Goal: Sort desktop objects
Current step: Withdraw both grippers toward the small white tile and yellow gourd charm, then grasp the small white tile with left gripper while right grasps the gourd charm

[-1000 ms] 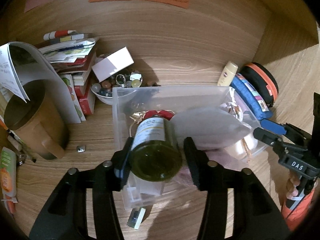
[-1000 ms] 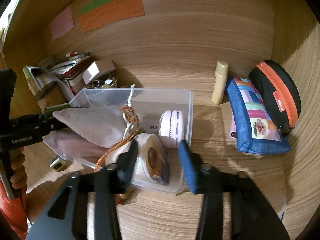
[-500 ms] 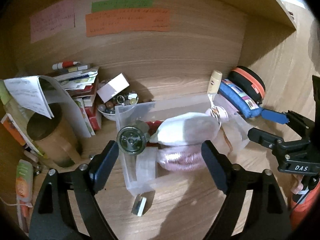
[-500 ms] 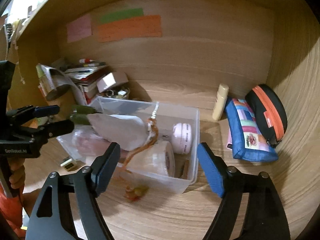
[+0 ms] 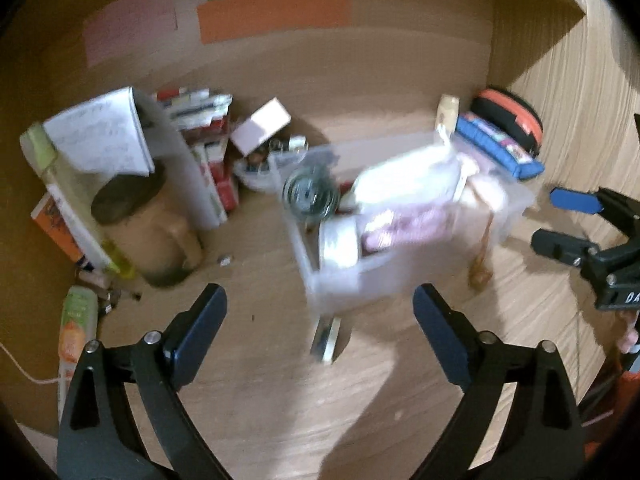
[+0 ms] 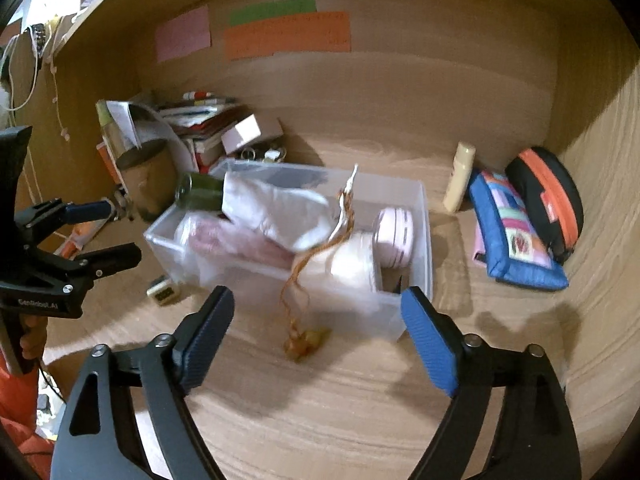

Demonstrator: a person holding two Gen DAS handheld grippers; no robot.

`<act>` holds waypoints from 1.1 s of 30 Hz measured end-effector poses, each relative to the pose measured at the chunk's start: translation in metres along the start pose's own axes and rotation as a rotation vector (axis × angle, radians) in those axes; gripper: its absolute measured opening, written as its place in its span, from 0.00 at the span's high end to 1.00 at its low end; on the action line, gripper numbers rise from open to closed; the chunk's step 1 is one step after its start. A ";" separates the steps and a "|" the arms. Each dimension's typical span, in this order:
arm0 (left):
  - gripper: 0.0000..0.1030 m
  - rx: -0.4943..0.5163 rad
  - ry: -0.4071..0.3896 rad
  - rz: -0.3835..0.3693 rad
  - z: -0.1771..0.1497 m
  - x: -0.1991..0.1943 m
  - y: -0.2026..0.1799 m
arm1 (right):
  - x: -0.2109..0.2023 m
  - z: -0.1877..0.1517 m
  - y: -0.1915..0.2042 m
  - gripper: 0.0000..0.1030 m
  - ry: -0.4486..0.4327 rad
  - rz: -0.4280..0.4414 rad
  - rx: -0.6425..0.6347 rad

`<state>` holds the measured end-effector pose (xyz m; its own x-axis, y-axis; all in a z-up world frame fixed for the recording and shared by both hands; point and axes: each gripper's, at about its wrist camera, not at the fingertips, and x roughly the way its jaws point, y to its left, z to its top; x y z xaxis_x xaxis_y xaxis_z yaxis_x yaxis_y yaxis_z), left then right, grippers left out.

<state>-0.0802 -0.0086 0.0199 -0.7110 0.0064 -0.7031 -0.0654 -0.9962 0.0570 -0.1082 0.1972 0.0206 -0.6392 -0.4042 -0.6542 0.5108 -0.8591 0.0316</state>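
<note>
Now both hand-held grippers, left (image 5: 316, 334) and right (image 6: 316, 334), opening, nothing between; clear bin (image 6: 424, 216) seemingly full

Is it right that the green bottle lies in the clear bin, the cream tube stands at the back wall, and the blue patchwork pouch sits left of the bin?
Not quite. The right wrist view shows the blue patchwork pouch right of the clear bin, beside the black and orange case. The green bottle does lie in the bin, and the cream tube stands at the back wall.
</note>
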 end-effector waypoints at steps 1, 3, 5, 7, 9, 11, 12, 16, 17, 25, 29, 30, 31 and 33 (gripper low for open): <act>0.08 0.004 0.016 0.002 -0.005 0.002 0.001 | 0.002 -0.003 0.000 0.18 0.011 0.000 0.005; 0.08 0.013 0.051 0.011 -0.013 0.009 0.001 | 0.007 -0.010 0.001 0.18 0.037 0.003 0.015; 0.08 0.023 0.084 0.015 -0.020 0.016 0.001 | 0.014 -0.018 0.001 0.18 0.068 0.007 0.029; 0.08 0.033 0.121 0.011 -0.027 0.025 0.002 | 0.021 -0.024 0.001 0.18 0.096 0.009 0.038; 0.08 0.031 0.159 0.007 -0.032 0.034 0.003 | 0.030 -0.031 0.001 0.18 0.131 0.012 0.046; 0.08 0.020 0.189 -0.012 -0.037 0.041 0.003 | 0.038 -0.035 0.000 0.18 0.155 0.021 0.057; 0.08 0.011 0.199 -0.021 -0.038 0.045 0.004 | 0.041 -0.037 -0.001 0.18 0.169 0.026 0.064; 0.09 -0.007 0.190 -0.019 -0.037 0.050 0.007 | 0.057 -0.041 -0.002 0.18 0.214 0.056 0.097; 0.16 -0.006 0.186 -0.016 -0.037 0.051 0.007 | 0.061 -0.041 -0.003 0.18 0.230 0.070 0.097; 0.38 -0.036 0.221 -0.077 -0.038 0.060 0.009 | 0.073 -0.038 0.001 0.19 0.268 0.075 0.080; 0.45 -0.042 0.220 -0.090 -0.038 0.061 0.008 | 0.077 -0.034 0.005 0.32 0.267 0.041 0.056; 0.48 -0.042 0.216 -0.093 -0.038 0.061 0.007 | 0.078 -0.033 0.006 0.35 0.267 0.037 0.053; 0.50 -0.043 0.213 -0.095 -0.039 0.060 0.006 | 0.079 -0.032 0.008 0.36 0.265 0.028 0.048; 0.57 -0.046 0.208 -0.098 -0.039 0.059 0.006 | 0.080 -0.031 0.011 0.45 0.259 0.011 0.038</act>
<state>-0.0951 -0.0178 -0.0485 -0.5428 0.0899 -0.8350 -0.0919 -0.9946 -0.0473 -0.1364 0.1654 -0.0550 -0.4631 -0.3237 -0.8251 0.4918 -0.8683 0.0646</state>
